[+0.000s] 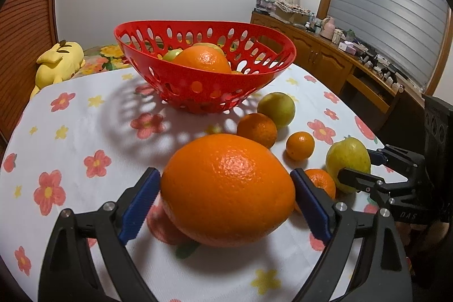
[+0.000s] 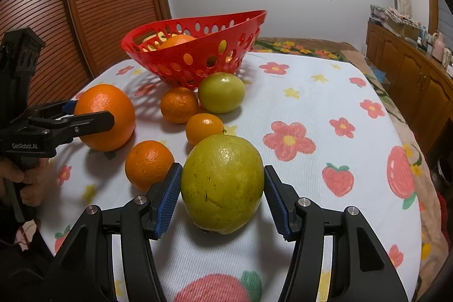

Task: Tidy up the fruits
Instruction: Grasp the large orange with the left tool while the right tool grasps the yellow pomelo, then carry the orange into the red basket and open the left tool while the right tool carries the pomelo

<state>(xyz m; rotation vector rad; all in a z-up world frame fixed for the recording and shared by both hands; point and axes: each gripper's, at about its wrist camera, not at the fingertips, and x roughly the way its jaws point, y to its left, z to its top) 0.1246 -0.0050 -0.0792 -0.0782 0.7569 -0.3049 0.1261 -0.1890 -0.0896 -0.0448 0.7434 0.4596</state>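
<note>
Two grippers with ribbed blue pads are seen over a desk (image 2: 311, 92) covered in a woven, flower-printed cloth: the left gripper (image 1: 226, 188) is closed on a large, pebbly-skinned orange (image 1: 226, 188), and the right gripper (image 2: 222, 188) has its fingers (image 2: 168, 197) pressed against both sides of a big yellow-green citrus (image 2: 222, 183) with a blemished rind, still resting on the cloth. Three small round oranges (image 2: 178, 104) and one smooth green fruit (image 2: 221, 92) are counted loose between them and the basket. One red plastic basket (image 2: 198, 58), boat-shaped and pierced with oval holes, is seen behind, with an orange and greenish fruit inside
</note>
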